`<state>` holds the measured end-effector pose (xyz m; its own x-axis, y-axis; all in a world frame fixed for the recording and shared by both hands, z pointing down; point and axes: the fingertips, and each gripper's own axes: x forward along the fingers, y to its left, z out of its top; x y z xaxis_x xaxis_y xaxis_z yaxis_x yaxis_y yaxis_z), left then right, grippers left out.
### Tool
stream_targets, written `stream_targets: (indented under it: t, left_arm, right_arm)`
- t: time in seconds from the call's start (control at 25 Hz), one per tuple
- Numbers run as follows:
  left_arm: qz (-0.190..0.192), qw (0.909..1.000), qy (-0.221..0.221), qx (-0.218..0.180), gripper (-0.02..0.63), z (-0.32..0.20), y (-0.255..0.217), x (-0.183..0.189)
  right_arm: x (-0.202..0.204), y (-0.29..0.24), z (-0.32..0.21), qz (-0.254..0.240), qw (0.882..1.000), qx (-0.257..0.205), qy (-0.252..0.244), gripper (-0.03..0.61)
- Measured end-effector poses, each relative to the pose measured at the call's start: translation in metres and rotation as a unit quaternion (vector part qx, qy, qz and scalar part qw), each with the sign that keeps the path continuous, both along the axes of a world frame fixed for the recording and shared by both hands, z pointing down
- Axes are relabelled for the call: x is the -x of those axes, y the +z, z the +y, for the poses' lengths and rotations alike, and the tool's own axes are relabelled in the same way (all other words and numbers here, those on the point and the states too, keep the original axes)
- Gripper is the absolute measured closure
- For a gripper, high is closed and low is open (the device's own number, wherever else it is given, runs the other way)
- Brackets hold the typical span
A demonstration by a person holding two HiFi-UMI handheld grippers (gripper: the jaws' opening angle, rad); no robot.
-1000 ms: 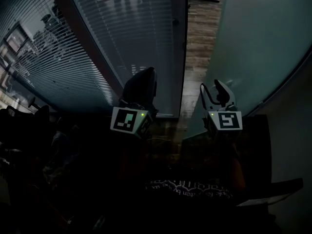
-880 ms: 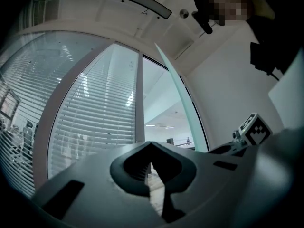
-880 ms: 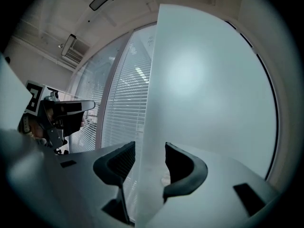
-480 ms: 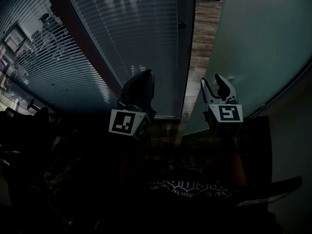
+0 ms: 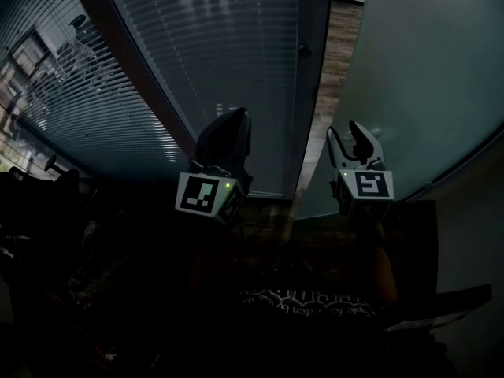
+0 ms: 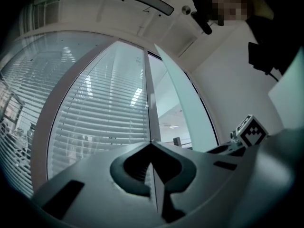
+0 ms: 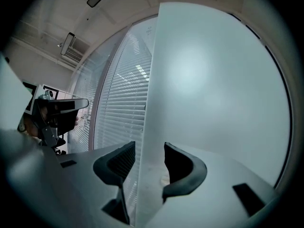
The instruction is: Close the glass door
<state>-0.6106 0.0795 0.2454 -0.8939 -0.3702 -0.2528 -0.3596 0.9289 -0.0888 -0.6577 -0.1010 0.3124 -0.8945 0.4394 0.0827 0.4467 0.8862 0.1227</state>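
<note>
While the right gripper (image 5: 345, 134) holds its jaws released, they straddle the free edge of the frosted glass door (image 5: 429, 69), one jaw on each side of the pane. From the right gripper view a slim gap shows between the left jaw and the door (image 7: 213, 80) edge; whether the other jaw touches the glass is unclear. That door stands ajar at the right in the head view, with a strip of wood floor (image 5: 335, 46) visible between it and the dark frame (image 5: 311, 77). Beside it, the left gripper (image 5: 235, 120) has its jaws clenched with nothing between them, pointing toward the blinds (image 5: 197, 53) behind the fixed glass panel. Both marker cubes face the head camera.
</note>
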Motion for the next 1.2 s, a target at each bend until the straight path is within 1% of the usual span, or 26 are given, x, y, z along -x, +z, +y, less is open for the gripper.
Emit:
stream_targets:
  t: [0.12, 0.28, 0.48, 0.68, 0.88, 1.0, 1.04, 1.12, 1.2]
  left_arm:
    - [0.001, 1.0, -0.003, 0.0, 0.612, 0.003, 0.004, 0.009]
    - [-0.002, 1.0, -0.008, -0.004, 0.612, 0.005, -0.008, 0.023]
    - [0.008, 0.9998, -0.015, -0.005, 0.612, 0.004, -0.005, 0.064]
    - [0.011, 0.9997, -0.02, -0.005, 0.612, 0.01, 0.007, 0.07]
    - [0.008, 0.9998, -0.018, -0.006, 0.612, 0.006, 0.001, 0.07]
    - [0.007, 0.9998, -0.018, -0.006, 0.612, 0.006, 0.002, 0.072]
    - [0.008, 0.9998, -0.019, -0.006, 0.612, 0.006, 0.002, 0.074]
    - [0.009, 0.9997, -0.021, -0.004, 0.612, 0.007, 0.002, 0.078]
    - [0.01, 0.9997, -0.023, -0.001, 0.612, 0.006, 0.003, 0.082]
  right_arm:
    - [0.009, 0.005, 0.004, -0.001, 1.0, -0.002, -0.006, 0.385]
    - [0.024, -0.005, 0.006, -0.007, 1.0, -0.02, -0.014, 0.385]
    - [0.067, -0.003, 0.007, 0.001, 0.999, -0.033, -0.031, 0.387]
    - [0.07, 0.006, 0.011, 0.017, 0.997, -0.016, -0.076, 0.387]
    - [0.069, -0.002, 0.011, 0.022, 0.995, -0.008, -0.097, 0.391]
    - [0.071, -0.001, 0.009, 0.024, 0.994, -0.005, -0.104, 0.418]
    - [0.074, -0.001, 0.008, 0.024, 0.995, -0.005, -0.1, 0.435]
    - [0.081, 0.0, 0.006, 0.02, 0.996, -0.008, -0.085, 0.49]
    - [0.085, 0.0, 0.006, 0.011, 0.997, -0.016, -0.071, 0.494]
